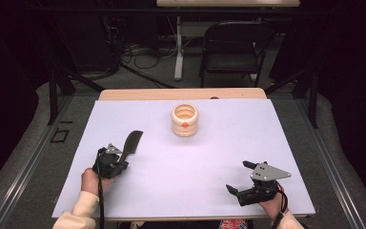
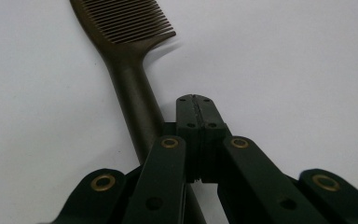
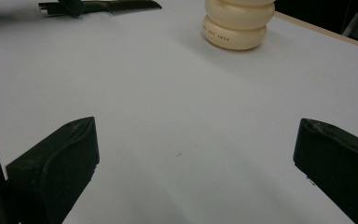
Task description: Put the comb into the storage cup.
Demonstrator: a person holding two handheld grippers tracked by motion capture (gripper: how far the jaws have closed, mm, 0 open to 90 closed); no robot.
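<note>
The fingers of the left gripper [image 2: 196, 105] are pressed flat together with no gap between them, and they hold nothing. In the left gripper view a dark comb [image 2: 130, 70] lies on the counter [image 2: 284, 70] just beside them, and its handle runs down under the gripper's black arms. From these pictures I cannot tell if the handle touches the gripper. The comb's teeth point away from the hand. In the high view this gripper sits at the near left of the counter, in the person's left hand [image 1: 91, 180], with a pale sleeve [image 1: 78, 210] behind it. The fingers of the right gripper [image 1: 240, 176] are spread wide apart, with bare white counter between them. This gripper is at the near right, low over the counter, well apart from the comb. Farther back, near the middle of the counter, stands a cream pot [image 1: 185, 120] made of round rings, with its top open and a small orange mark on its side. It stands upright and nothing touches it. Behind the counter there is a dark folding chair [image 1: 233, 47] on the floor.
</note>
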